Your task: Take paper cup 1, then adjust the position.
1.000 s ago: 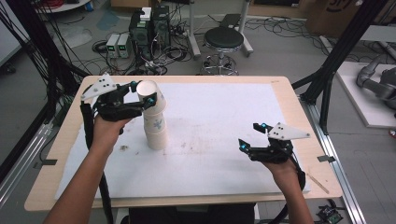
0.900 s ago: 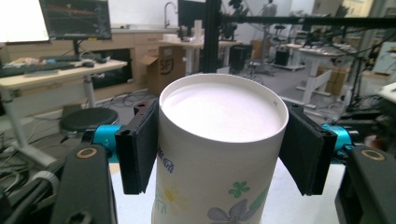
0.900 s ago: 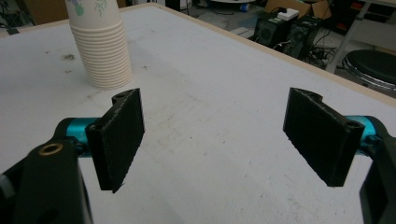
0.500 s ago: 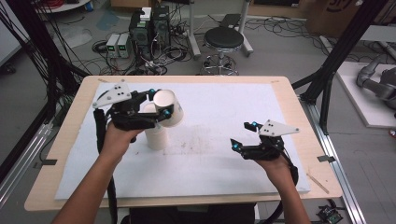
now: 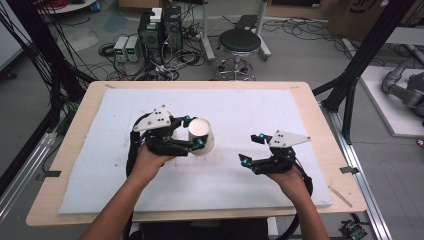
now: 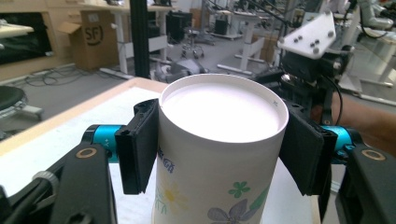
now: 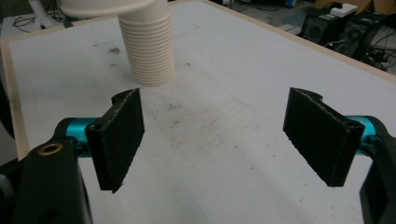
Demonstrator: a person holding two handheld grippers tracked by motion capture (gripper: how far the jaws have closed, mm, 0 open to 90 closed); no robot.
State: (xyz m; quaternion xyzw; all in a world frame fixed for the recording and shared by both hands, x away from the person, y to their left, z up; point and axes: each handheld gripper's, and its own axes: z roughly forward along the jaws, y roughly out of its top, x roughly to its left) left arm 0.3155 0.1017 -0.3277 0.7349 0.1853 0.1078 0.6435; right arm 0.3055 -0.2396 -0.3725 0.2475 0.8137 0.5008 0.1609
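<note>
Gripping paper cup (image 6: 219,154) — left gripper (image 5: 192,135).

The paper cup (image 6: 219,154) is white, printed with a yellow flower, a purple flower and green leaves. The stack of cups (image 7: 147,49) is plain cream. Both grippers have black jaws and teal fittings. The tabletop (image 5: 300,210) is pale wood under a white, speckled sheet (image 5: 250,105).

Your left gripper (image 5: 192,135) reaches in over the table's left-centre, its jaws clamped on both sides of a cup (image 6: 219,154). Your right gripper (image 5: 251,148) hovers to the right, jaws wide apart, pointing leftward, forearm extended from the near edge.
</note>
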